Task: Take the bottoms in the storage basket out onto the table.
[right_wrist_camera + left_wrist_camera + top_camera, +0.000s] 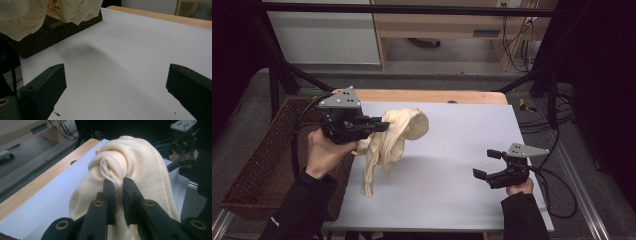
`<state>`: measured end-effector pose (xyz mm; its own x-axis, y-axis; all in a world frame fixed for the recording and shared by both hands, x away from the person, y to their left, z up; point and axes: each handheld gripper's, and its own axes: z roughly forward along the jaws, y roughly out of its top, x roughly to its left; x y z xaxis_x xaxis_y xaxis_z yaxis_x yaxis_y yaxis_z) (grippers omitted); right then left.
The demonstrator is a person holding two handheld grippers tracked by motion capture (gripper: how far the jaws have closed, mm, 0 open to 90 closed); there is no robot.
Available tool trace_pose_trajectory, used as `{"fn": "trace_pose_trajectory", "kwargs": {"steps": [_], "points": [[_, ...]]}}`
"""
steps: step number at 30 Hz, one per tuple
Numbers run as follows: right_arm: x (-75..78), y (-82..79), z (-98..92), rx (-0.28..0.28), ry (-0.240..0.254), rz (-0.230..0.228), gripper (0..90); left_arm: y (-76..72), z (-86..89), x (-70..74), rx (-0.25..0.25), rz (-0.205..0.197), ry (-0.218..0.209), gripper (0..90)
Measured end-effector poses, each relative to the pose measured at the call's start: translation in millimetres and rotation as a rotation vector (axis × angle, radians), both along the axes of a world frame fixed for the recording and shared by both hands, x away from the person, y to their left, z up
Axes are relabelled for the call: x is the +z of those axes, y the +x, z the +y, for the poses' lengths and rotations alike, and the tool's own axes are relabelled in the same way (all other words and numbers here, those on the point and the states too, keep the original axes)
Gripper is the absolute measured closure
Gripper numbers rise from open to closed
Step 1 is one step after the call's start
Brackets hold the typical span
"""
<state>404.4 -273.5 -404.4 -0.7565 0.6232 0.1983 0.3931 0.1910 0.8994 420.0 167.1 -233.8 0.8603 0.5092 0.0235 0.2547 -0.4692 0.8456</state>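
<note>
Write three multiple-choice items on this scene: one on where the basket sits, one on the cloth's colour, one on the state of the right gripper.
1. The wicker basket stands:
A. at the table's left edge
B. in the middle of the white sheet
C. under the right gripper

2. The cloth is:
A. dark blue
B. cream
C. red

3. The right gripper is:
A. shut on the cloth
B. shut on nothing
C. open, over the white sheet

Key: 1 A, the high view shows it beside the left forearm; 2 B, pale cream in every view; 3 C, its jaws stand wide apart while the left gripper pinches the cloth.
</note>
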Motion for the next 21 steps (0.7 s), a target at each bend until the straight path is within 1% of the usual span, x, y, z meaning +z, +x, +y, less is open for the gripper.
{"fn": "trace_pose_trajectory", "kwargs": {"steps": [5,12,17,21], "points": [[-0.3,0.1,0.5,0.000,-0.001,0.003,3.5,3.7,-6.6,-8.4,-0.007,0.017,0.010,81.8],[-0.5,0.1,0.8,0.000,-0.001,0.006,3.5,7.5,-14.4,-17.1,-0.013,0.030,0.025,81.8],[-0.6,0.1,1.0,0.000,-0.001,0.005,3.5,11.0,-20.3,-26.5,-0.017,0.043,0.042,81.7],[-0.3,-0.1,0.4,-0.001,-0.001,0.002,3.5,13.4,-25.0,-33.5,-0.025,0.055,0.047,81.7]]}}
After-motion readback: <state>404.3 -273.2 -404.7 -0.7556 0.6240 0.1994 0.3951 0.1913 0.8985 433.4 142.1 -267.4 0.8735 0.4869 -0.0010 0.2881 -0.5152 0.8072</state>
